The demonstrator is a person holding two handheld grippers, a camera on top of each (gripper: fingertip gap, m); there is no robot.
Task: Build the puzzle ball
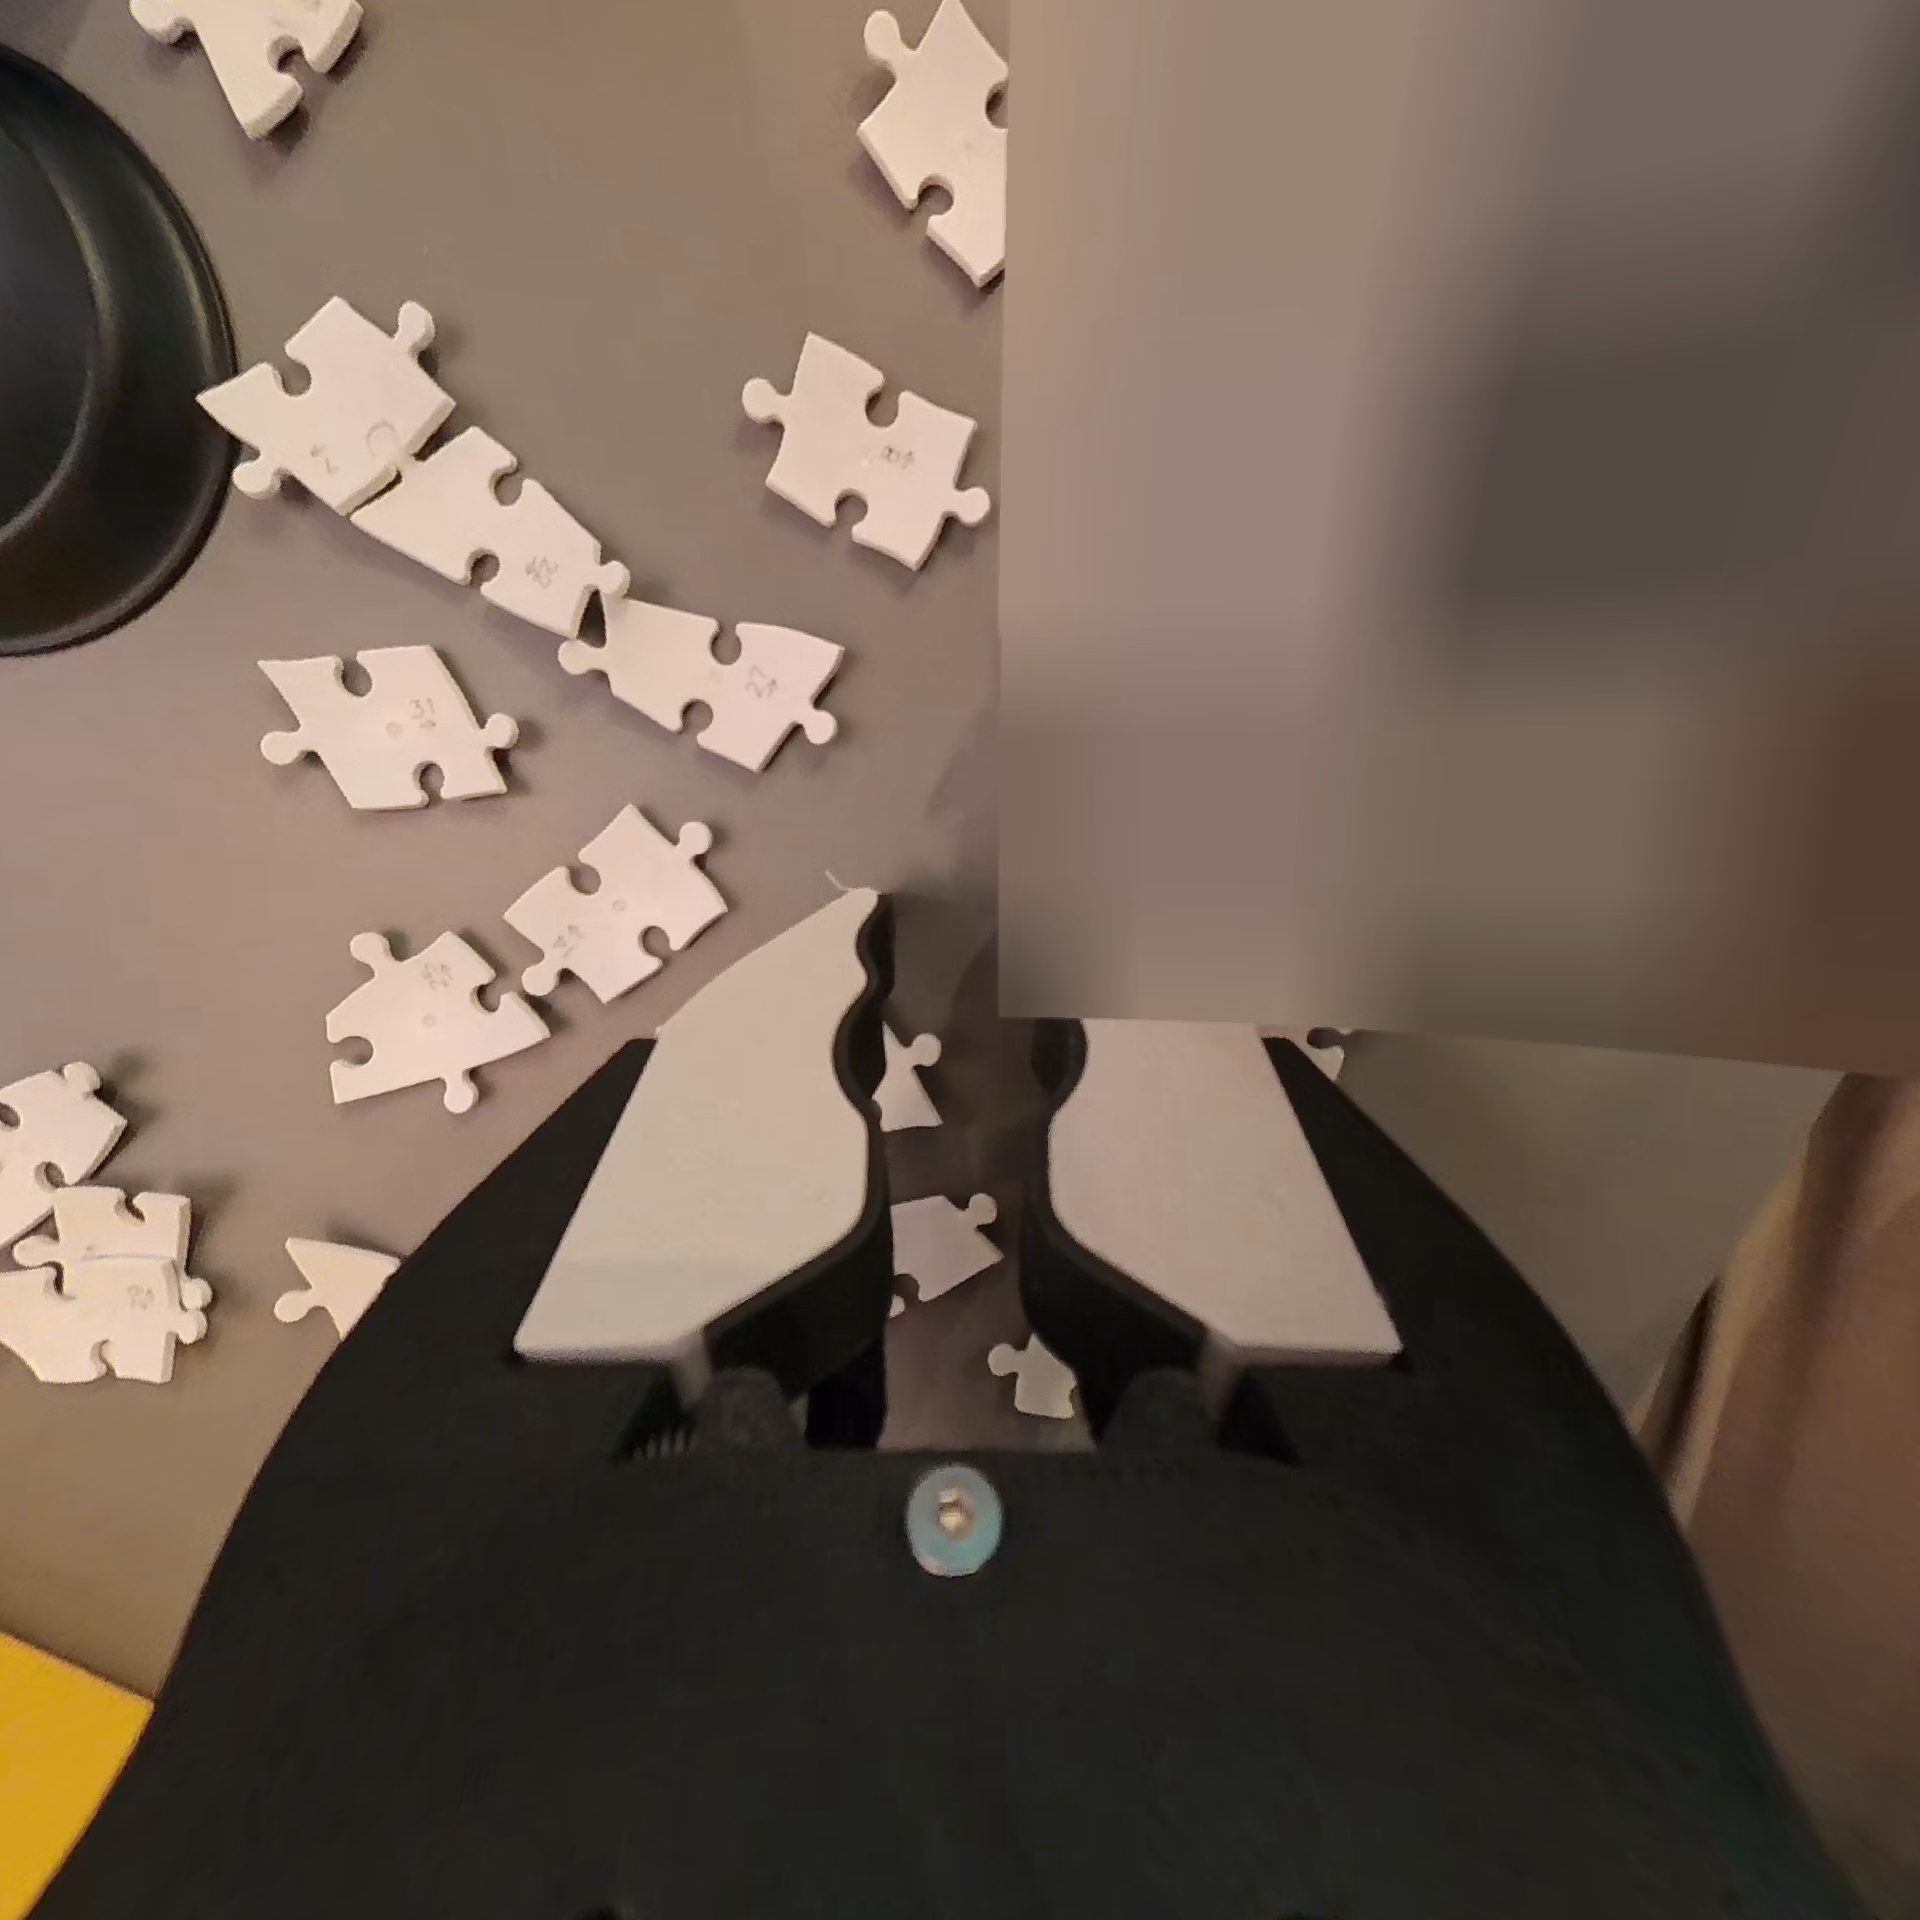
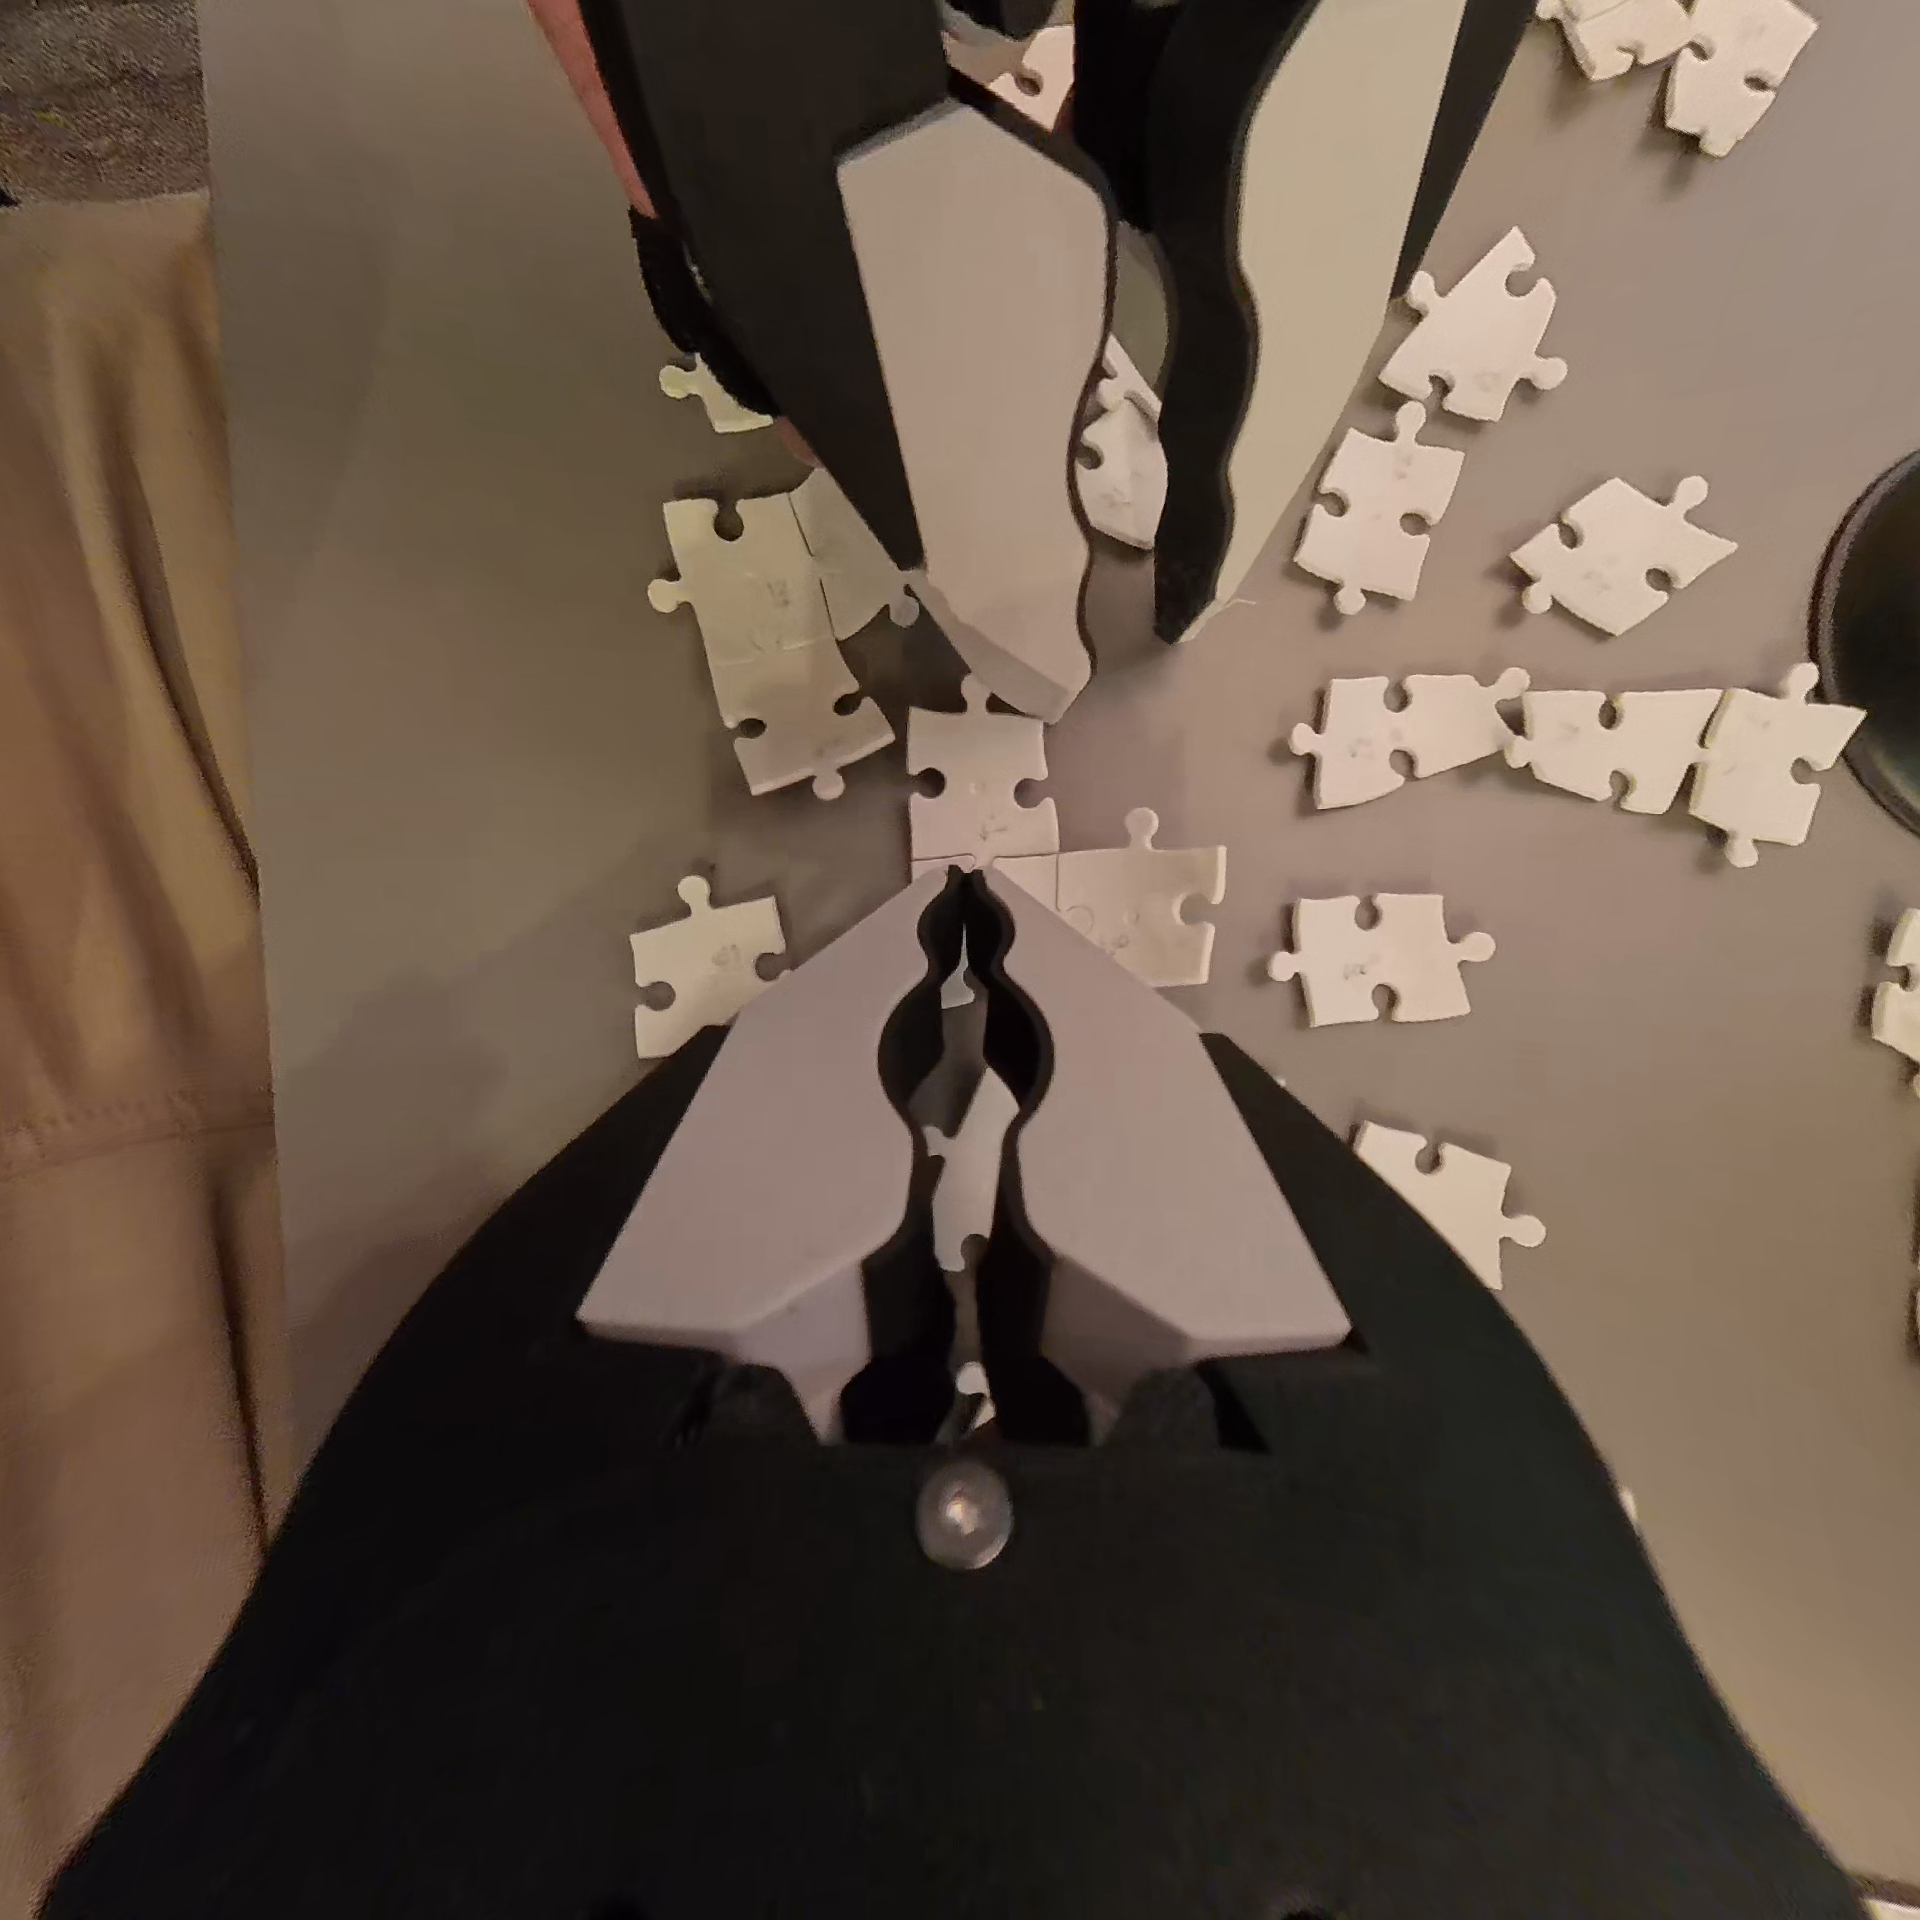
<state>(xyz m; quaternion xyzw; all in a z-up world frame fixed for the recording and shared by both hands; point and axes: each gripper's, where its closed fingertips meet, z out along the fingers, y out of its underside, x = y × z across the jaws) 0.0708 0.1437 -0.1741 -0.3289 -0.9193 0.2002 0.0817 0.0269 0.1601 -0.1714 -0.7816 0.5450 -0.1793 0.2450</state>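
Though a few links are made, the puzzle ball is barely begun. Nothing round stands anywhere on the grey worktop [image 1: 623, 208]. What exists are flat fragments. There is a chain of three pieces [image 2: 1590, 753] lying toward the black round dish [image 2: 1870, 644], and a joined patch [image 2: 774, 634] nearer the worktop edge where tan cloth [image 2: 104, 831] hangs. A small cluster [image 2: 1039, 842] of a few pieces lies between those two, right under the tools.

The loose pieces [image 1: 395, 727] far outnumber the joined ones. They lie white side up and well apart across the surface, with a little heap [image 1: 94, 1278] toward the corner near a yellow sheet [image 1: 62, 1704].

The right gripper [image 2: 961, 883] has its jaws drawn almost together, tips set down at the seam of the small cluster. I cannot tell whether they nip an edge there or only press on it. The left gripper [image 2: 1122, 649] hangs just beyond the same cluster with a narrow gap between its fingers and nothing in it. One fingertip is close to the cluster's far piece [image 2: 977, 779].

By my reckoning the work in hand is seating or steadying a joint in that cluster. Nearly everything remains: most pieces still need linking, the strips need joining to one another, and the whole has yet to be curved shut into a sphere.
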